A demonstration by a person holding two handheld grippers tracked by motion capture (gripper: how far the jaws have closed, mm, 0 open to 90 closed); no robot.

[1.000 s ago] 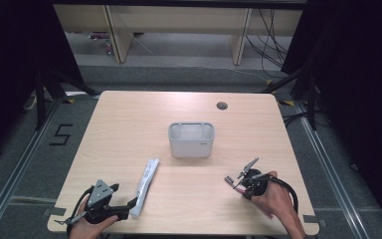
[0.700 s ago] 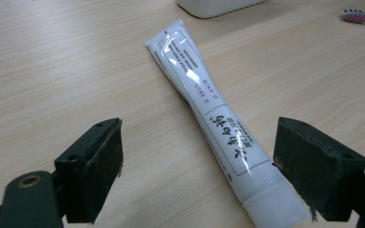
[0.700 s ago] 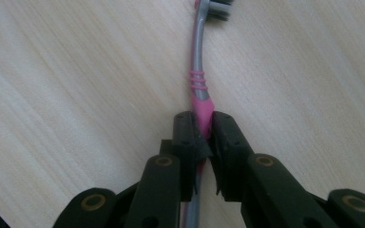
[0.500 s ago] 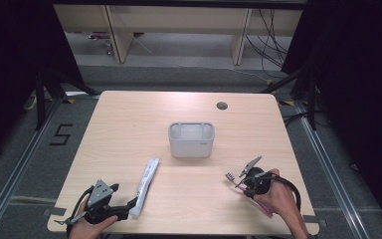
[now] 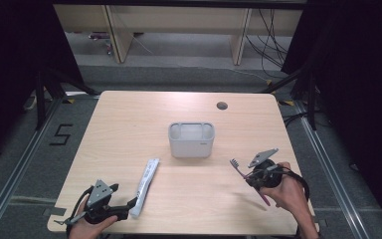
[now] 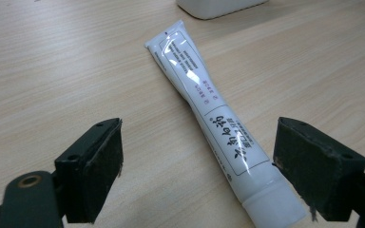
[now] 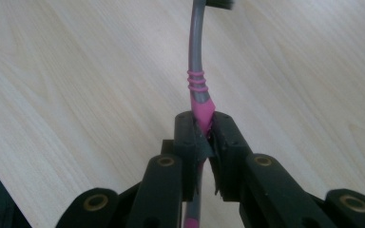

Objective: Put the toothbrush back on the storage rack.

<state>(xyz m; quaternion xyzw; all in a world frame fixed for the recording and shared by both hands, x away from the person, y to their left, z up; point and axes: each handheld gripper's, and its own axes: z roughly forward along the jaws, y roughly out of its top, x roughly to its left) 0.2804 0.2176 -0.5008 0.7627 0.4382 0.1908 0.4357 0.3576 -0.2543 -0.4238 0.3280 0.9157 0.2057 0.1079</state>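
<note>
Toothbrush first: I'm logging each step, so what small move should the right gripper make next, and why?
Probably carry it toward the grey holder and tip it upright over the opening. The right gripper is shut on the toothbrush mid-handle, bristle end pointing toward the open-topped holder, while the left gripper sits open around the toothpaste tube.

A: Where does the container sit?

B: On the table, about mid-table, well ahead of both my hands. The grommet hole lies behind it, toward the far right.

A: And the tube?

B: The toothpaste tube lies flat on the table, left of centre, nearer me than the container. My left gripper is at its near end, one jaw on each side.

A: The right side?

B: My right gripper is at the near right, with the toothbrush between its jaws, brush head toward the container.
</note>
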